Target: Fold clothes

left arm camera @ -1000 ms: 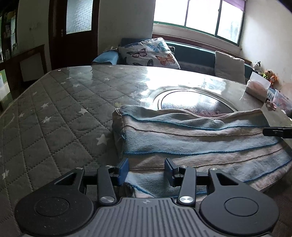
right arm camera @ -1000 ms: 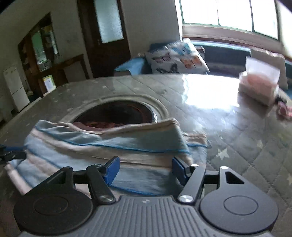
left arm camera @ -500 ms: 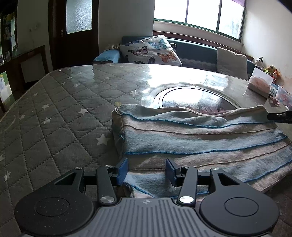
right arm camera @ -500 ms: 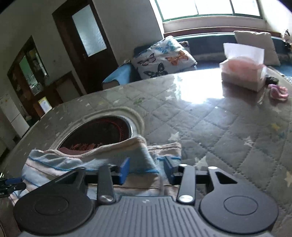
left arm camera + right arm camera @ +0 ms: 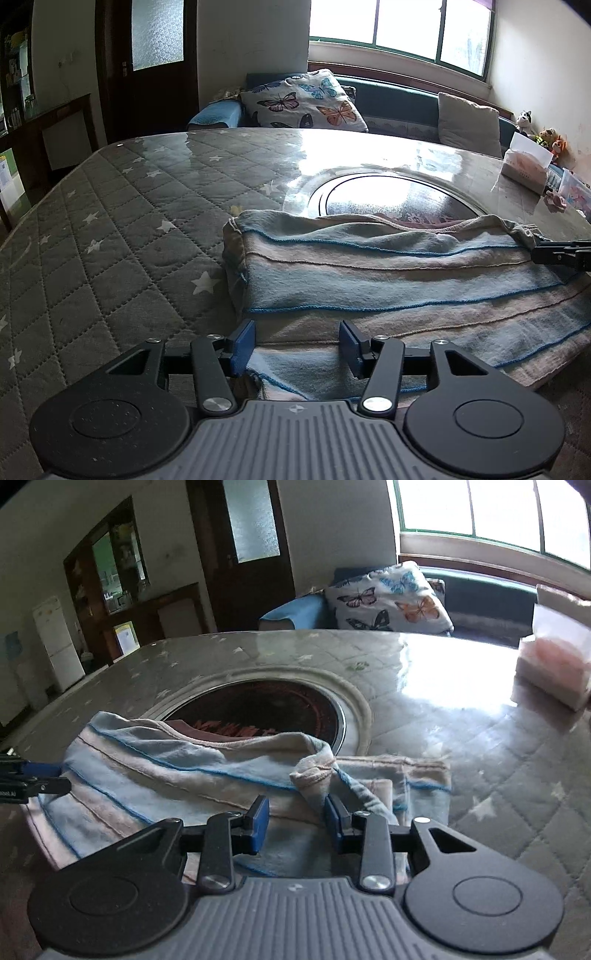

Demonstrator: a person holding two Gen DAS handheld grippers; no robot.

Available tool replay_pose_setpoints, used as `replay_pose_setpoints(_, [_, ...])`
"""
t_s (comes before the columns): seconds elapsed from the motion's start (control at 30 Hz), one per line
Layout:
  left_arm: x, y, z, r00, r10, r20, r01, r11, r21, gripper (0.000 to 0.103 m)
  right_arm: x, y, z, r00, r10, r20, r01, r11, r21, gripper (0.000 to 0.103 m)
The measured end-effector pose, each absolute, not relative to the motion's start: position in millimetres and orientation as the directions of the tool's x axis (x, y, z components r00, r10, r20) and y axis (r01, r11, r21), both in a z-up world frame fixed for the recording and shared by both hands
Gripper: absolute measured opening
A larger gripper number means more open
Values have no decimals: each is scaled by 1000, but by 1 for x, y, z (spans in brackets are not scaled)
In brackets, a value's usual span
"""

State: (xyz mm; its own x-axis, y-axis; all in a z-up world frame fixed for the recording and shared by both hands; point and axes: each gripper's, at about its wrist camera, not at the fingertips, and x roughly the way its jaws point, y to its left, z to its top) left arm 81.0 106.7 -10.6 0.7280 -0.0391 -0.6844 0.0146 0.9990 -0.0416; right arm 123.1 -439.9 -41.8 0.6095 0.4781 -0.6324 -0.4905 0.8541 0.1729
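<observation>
We see left gripper jaws apart, just been opening, straddling the near edge of the striped garment, not pinching. Right gripper jaws also apart over its bunched corner, pads clear. Garment lies folded on quilted table, beside the round inset.

Left gripper: it points down at a slant. Its jaws have just been opening. They stand apart, one blue pad on each side, and press on nothing.
Right gripper: it points down at a slant too. Its jaws closed part way, then stopped. There is a small gap between the blue pads.
</observation>
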Motion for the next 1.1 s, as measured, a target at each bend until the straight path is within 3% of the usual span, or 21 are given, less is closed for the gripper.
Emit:
replay_pose_setpoints(0.37, [81,105,-13,731,-42,-681,20,999,-40,57,142,-489,-19,657,495,-568,-386,869,311,33])
replay_pose_setpoints(0.73, [82,102,-14,729,-42,-683,26,999,-34,63,164,-485,-42,614,475,-630,-367,879,305,32])
replay_pose_setpoints(1.1, [82,97,-14,730,-35,-682,22,999,-27,66,159,-465,-43,603,466,-647,-441,871,217,23])
